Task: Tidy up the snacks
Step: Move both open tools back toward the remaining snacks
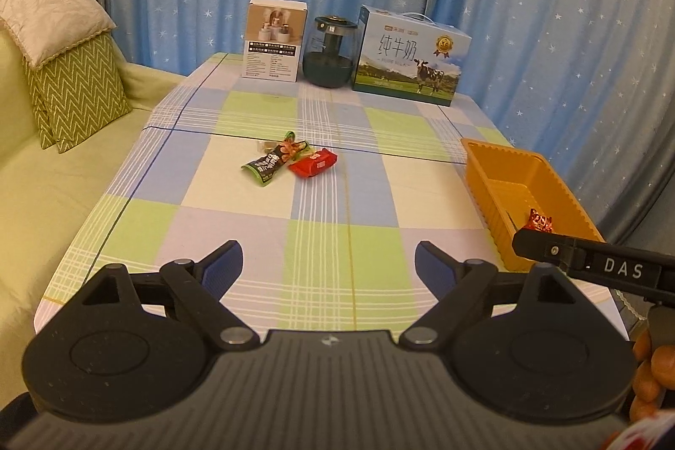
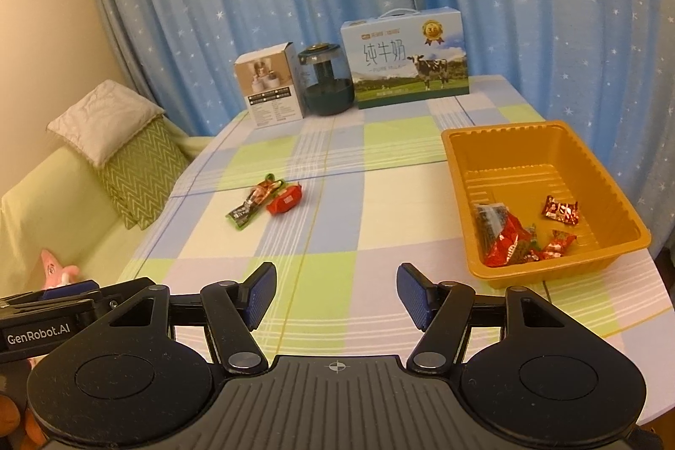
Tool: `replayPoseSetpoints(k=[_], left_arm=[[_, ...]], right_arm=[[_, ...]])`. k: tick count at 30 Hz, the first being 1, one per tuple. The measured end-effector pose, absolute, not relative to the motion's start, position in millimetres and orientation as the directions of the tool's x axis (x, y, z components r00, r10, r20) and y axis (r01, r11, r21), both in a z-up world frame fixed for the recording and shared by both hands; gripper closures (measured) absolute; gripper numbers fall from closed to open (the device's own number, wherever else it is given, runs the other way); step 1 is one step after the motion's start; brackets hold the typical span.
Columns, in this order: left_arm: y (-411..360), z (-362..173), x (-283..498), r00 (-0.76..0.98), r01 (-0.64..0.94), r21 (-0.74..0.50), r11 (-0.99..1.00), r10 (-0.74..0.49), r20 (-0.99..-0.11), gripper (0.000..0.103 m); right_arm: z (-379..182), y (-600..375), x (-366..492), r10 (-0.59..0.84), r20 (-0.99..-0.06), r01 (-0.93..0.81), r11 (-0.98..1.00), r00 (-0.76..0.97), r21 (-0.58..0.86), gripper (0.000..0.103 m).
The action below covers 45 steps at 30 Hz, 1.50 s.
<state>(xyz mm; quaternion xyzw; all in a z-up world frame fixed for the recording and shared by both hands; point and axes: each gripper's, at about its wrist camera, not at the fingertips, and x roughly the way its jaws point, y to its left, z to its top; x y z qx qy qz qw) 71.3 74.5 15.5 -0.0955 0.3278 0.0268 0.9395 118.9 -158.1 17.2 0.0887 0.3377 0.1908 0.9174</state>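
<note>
The ribbed orange plastic tray [image 2: 544, 268] held several crinkly red wrappers [image 2: 506, 243], three snacks [image 2: 265, 201] lay mid-surface [image 2: 337, 239], and both grippers' fingers [image 1: 223, 266] [image 2: 415, 296] stood apart, empty.

Both wrist views overlook the table [image 1: 320, 192] lengthwise.

Milk carton [image 2: 405, 60], glass jar [image 2: 325, 81], white box [image 2: 270, 87], cushions [image 1: 63, 57].

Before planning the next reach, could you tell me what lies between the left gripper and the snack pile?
Only bare checked tablecloth separates the left gripper from the snack pile, per the left wrist view.
</note>
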Motion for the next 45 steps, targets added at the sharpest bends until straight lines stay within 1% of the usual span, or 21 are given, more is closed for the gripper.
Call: replayPoseSetpoints(k=[10,14,20,28,36,37,38,40,45], left_arm=[[101,13,102,0.780,-0.115,-0.150,0.982,-0.004,-0.625,0.016],[115,7,124,0.775,-0.112,-0.122,0.986,0.009,-0.632,0.016],[136,-13,163,0.765,-0.101,-0.067,0.993,0.034,-0.643,0.016],[166,-49,222,0.754,-0.101,-0.058,0.993,0.038,-0.656,0.016],[176,-77,278,0.743,-0.034,-0.029,0.999,0.006,-0.670,0.020],[177,-80,284,0.743,-0.027,-0.027,0.999,0.002,-0.669,0.022],[179,-82,291,0.739,-0.018,-0.029,0.999,-0.006,-0.674,0.027],[183,-88,302,0.727,-0.007,-0.039,0.999,-0.022,-0.687,0.032],[190,-99,321,0.716,-0.009,-0.061,0.998,-0.036,-0.697,0.033]], right_arm=[[14,-132,145,0.445,-0.575,-0.340,0.896,0.687,0.287,0.039],[7,-118,165,0.454,-0.578,-0.350,0.891,0.679,0.288,0.039],[-14,-96,203,0.464,-0.596,-0.357,0.886,0.655,0.297,0.039],[-52,-62,272,0.517,-0.619,-0.391,0.855,0.591,0.340,0.040],[-88,-39,342,0.554,-0.657,-0.373,0.832,0.511,0.411,0.040],[-90,-37,348,0.554,-0.658,-0.375,0.831,0.510,0.410,0.040],[-93,-35,353,0.555,-0.661,-0.375,0.831,0.505,0.412,0.040],[-99,-31,362,0.563,-0.663,-0.369,0.825,0.493,0.427,0.040],[-111,-22,381,0.576,-0.661,-0.348,0.817,0.481,0.459,0.041]])
